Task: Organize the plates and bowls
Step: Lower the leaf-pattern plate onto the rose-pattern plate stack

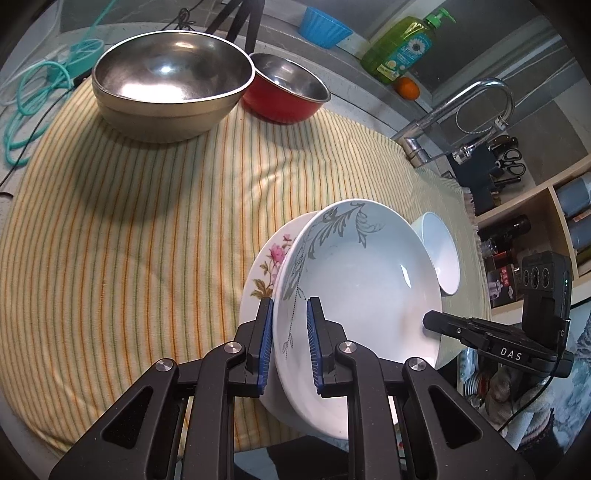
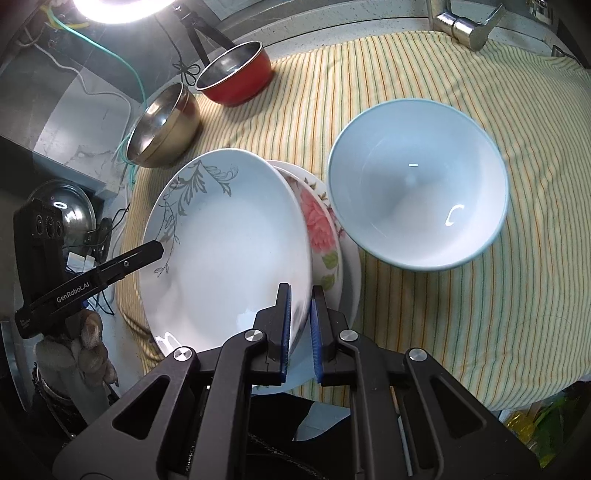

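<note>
We held the leaf plate (image 1: 354, 280) by opposite rims: left tongs (image 1: 290, 325) and right tongs (image 2: 301, 314) each clamped its edge. It sat tilted directly above the flower plate (image 2: 321, 229), beside the white bowl (image 2: 417, 181).

Bright lamp (image 2: 118, 5) blows out the right wrist view's top-left corner. Glare spots on steel bowl (image 1: 170, 81); soft shadows cross the striped cloth (image 1: 110, 229). Fisheye bending, dark corners. Focus sharp.
</note>
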{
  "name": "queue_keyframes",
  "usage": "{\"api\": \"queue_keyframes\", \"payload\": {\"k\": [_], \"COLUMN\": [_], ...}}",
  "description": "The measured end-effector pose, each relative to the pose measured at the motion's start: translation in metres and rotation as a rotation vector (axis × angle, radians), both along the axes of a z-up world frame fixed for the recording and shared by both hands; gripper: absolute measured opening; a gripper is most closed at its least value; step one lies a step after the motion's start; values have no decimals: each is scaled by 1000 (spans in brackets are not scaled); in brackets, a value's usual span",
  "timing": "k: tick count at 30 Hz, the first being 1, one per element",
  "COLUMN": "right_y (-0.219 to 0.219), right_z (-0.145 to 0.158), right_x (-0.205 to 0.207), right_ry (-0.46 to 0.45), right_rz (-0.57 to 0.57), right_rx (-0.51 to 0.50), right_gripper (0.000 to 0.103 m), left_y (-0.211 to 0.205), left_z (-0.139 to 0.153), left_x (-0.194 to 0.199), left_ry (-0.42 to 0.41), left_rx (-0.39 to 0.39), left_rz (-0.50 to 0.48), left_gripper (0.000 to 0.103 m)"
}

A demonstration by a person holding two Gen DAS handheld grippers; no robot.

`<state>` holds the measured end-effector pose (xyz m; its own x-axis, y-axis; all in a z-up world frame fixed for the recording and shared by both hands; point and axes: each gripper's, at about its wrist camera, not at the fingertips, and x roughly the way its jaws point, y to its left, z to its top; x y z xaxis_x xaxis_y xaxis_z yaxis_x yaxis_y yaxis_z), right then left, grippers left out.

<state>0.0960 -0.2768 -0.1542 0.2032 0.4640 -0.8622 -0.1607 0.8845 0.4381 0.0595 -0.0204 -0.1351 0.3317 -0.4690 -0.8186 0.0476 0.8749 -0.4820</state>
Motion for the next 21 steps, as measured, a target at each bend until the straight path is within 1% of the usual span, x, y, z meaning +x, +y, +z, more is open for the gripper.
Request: {"api": "queue_keyframes", "payload": {"k": [11,21], "right_y": [7,8], "right_z": [-5,-4], "right_x": [-1,-3], "right_ry": [8,-2], "right_rz": [22,30], "right_rx": [-39,-52], "right_gripper": [10,13], "left_y": [-5,-10], "left_z": [-1,1], "left_x": [1,2], "left_ry": [1,-7], "left_rx": [12,45], "left_rz": [3,-9], "left_gripper": [15,15]}}
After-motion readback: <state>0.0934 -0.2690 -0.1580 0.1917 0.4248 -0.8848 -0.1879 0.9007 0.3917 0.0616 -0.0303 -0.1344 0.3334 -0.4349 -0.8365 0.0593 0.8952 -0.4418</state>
